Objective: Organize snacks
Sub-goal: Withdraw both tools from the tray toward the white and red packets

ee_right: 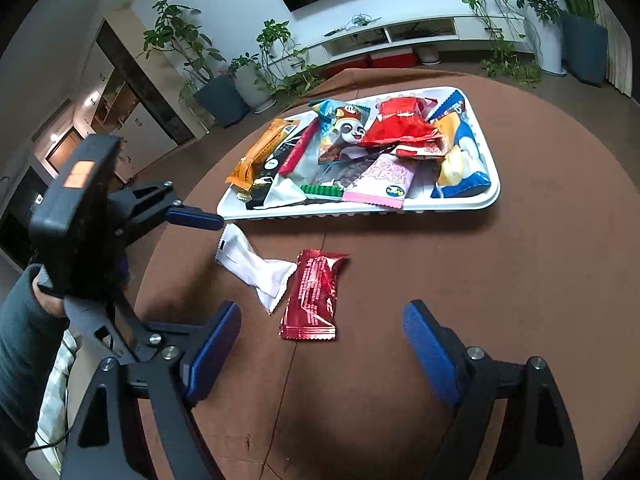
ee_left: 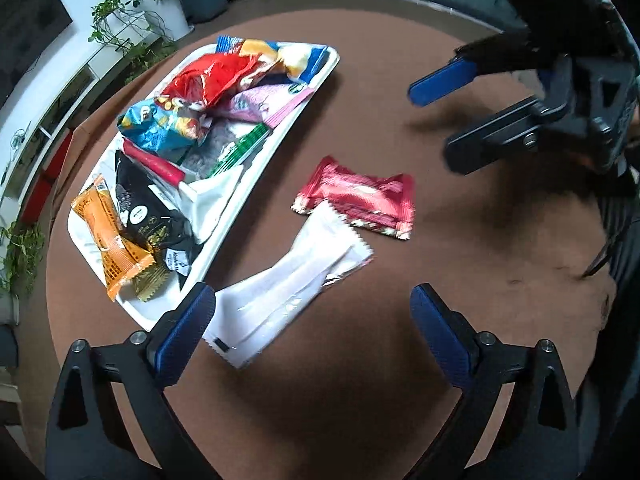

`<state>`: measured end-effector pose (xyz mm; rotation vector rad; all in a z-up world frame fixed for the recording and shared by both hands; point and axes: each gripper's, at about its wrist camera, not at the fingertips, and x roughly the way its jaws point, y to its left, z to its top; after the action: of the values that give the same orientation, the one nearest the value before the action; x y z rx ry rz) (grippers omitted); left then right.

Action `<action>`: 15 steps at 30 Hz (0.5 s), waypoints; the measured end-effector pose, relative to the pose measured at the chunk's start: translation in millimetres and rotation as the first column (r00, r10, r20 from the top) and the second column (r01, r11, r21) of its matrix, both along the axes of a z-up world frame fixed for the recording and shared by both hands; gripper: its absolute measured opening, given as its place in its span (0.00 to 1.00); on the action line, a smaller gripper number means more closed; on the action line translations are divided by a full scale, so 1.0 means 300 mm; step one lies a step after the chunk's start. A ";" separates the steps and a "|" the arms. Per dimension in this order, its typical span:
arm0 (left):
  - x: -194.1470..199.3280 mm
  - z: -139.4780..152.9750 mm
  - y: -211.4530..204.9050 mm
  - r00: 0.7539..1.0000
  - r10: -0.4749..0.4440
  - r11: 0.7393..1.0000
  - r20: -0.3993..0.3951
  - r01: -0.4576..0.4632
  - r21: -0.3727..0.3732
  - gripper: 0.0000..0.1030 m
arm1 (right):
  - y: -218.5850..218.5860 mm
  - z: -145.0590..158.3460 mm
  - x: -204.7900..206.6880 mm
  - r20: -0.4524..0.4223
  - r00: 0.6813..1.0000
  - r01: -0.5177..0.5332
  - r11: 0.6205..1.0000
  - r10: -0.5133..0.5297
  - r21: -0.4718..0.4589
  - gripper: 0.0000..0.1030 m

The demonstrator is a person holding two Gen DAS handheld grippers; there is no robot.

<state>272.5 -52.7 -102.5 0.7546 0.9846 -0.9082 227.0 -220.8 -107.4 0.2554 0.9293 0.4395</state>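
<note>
My left tongs [ee_left: 312, 312] gape empty over the crinkled white plastic packet [ee_left: 292, 292], which lies on the brown tabletop [ee_left: 460, 240] at five o'clock from the white plastic tray [ee_left: 256, 184]. Right tongs [ee_right: 322, 340] open too (nothing held). I'd pinch its middle, squarely.

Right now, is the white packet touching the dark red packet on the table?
Touching. In the left wrist view the white packet's serrated end overlaps the dark red packet's lower edge; the right wrist view shows them meeting with no gap.
</note>
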 end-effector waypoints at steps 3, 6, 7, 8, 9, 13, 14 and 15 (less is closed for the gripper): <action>0.025 -0.001 -0.009 1.000 -0.007 1.000 0.001 0.007 -0.006 0.96 | -0.006 -0.014 0.005 -0.010 1.000 0.000 1.000 0.000 0.012 0.84; 0.048 -0.014 -0.025 1.000 -0.019 1.000 -0.008 0.019 0.020 0.96 | 0.006 -0.035 0.015 -0.030 0.999 -0.019 1.000 0.020 0.010 0.83; 0.059 -0.022 -0.034 1.000 -0.021 0.999 -0.010 0.022 0.038 0.96 | 0.010 -0.038 0.019 -0.035 0.999 -0.025 1.000 0.025 0.007 0.81; 0.065 -0.026 -0.039 1.000 -0.027 0.998 -0.006 0.027 0.048 0.96 | 0.015 -0.042 0.022 -0.038 0.999 -0.030 1.000 0.031 0.004 0.81; 0.069 -0.027 -0.044 0.999 -0.032 0.998 -0.004 0.032 0.050 0.96 | 0.017 -0.044 0.024 -0.039 0.999 -0.035 0.999 0.035 0.004 0.81; 0.086 -0.027 -0.049 0.999 -0.033 0.998 -0.024 0.034 0.056 0.95 | 0.011 -0.054 0.033 -0.043 0.999 -0.030 1.000 0.030 0.006 0.80; 0.086 -0.025 -0.047 0.999 -0.037 0.997 -0.021 0.039 0.064 0.93 | 0.010 -0.058 0.035 -0.046 0.999 -0.028 1.000 0.028 0.007 0.80; 0.086 -0.026 -0.048 0.999 -0.044 0.996 -0.018 0.045 0.074 0.93 | 0.006 -0.063 0.035 -0.048 0.998 -0.027 1.000 0.028 0.008 0.80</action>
<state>298.4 -67.2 -110.4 0.8358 1.0241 -0.9219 237.4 -218.9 -126.3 0.2606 0.9792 0.4636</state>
